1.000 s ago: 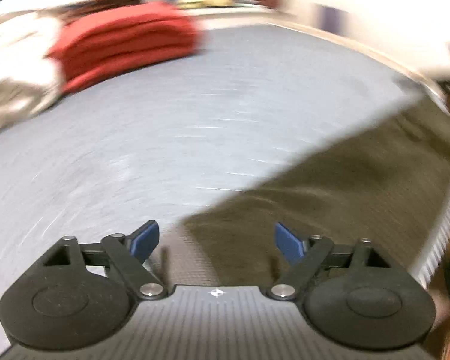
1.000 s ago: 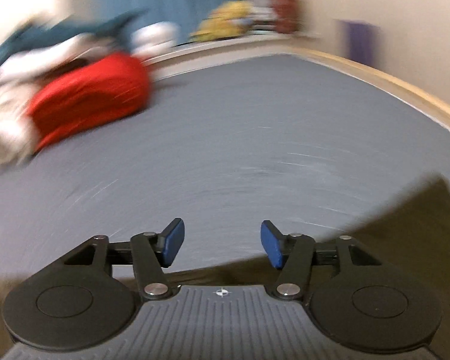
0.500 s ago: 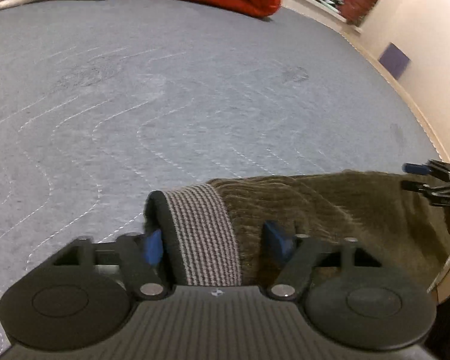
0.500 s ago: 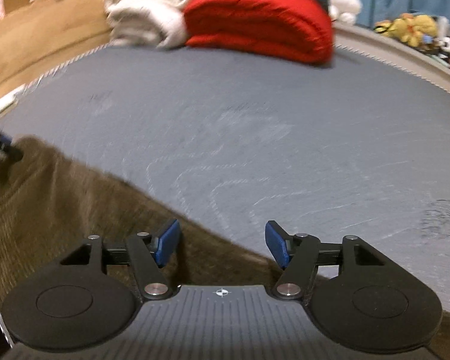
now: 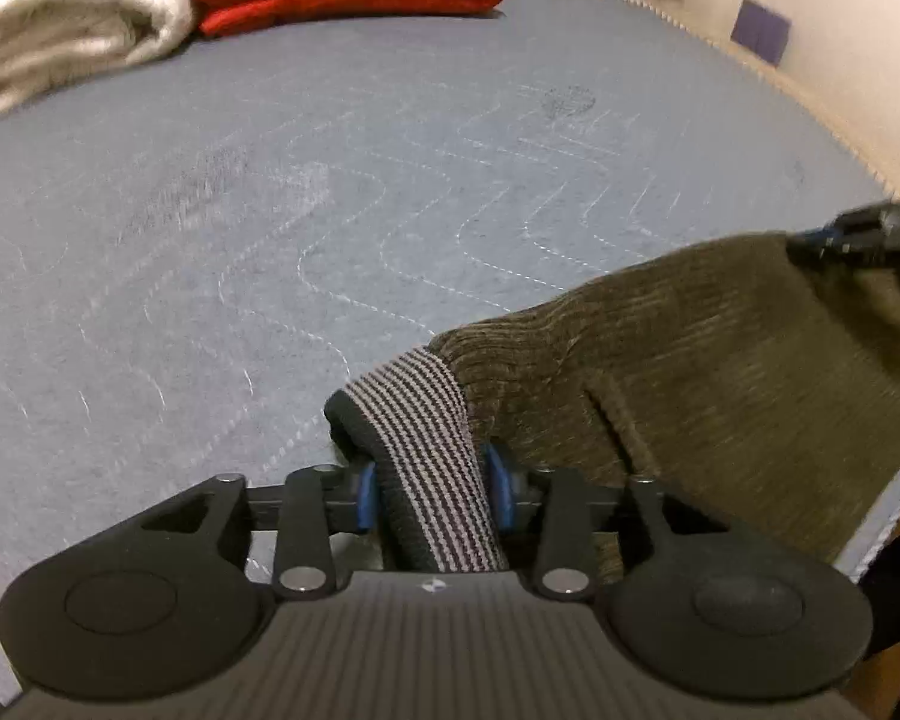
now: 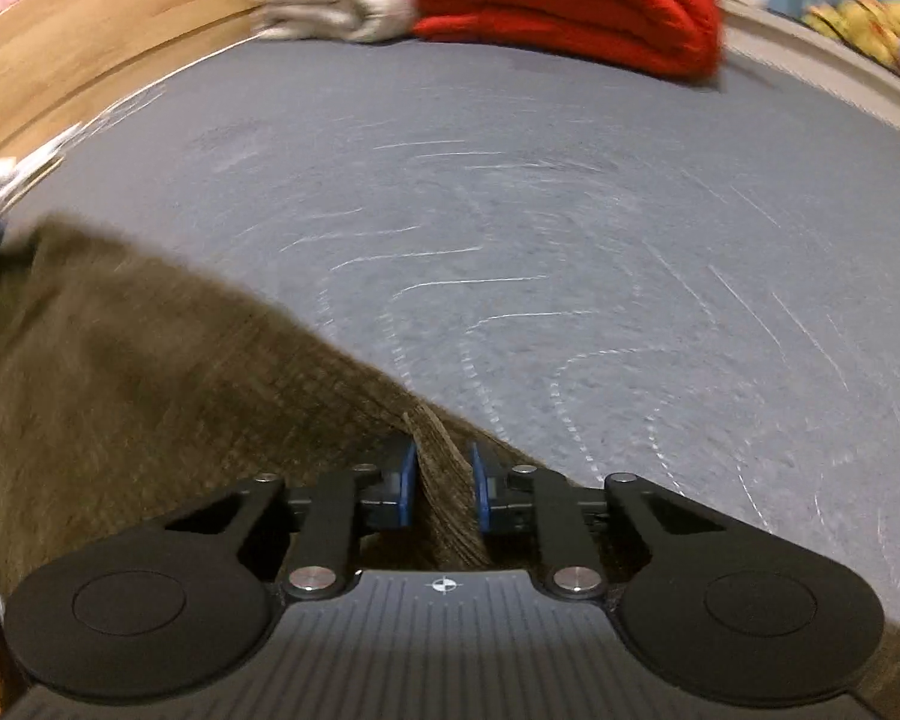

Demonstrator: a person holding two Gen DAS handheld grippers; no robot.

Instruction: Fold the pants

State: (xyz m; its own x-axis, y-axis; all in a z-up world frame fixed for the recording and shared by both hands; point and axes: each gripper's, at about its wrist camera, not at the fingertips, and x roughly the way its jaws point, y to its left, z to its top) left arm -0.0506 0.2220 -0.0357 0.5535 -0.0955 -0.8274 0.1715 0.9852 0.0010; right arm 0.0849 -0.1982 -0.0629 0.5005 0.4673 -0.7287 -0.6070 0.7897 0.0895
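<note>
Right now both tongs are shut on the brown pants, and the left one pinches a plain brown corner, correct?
Not quite. The left tongs pinch the striped grey waistband of the pants, as the left wrist view shows. The right tongs do grip plain brown fabric.

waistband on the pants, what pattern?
Grey and black stripes on the waistband; the pants are olive-brown corduroy. Left wrist view shows it best.
</note>
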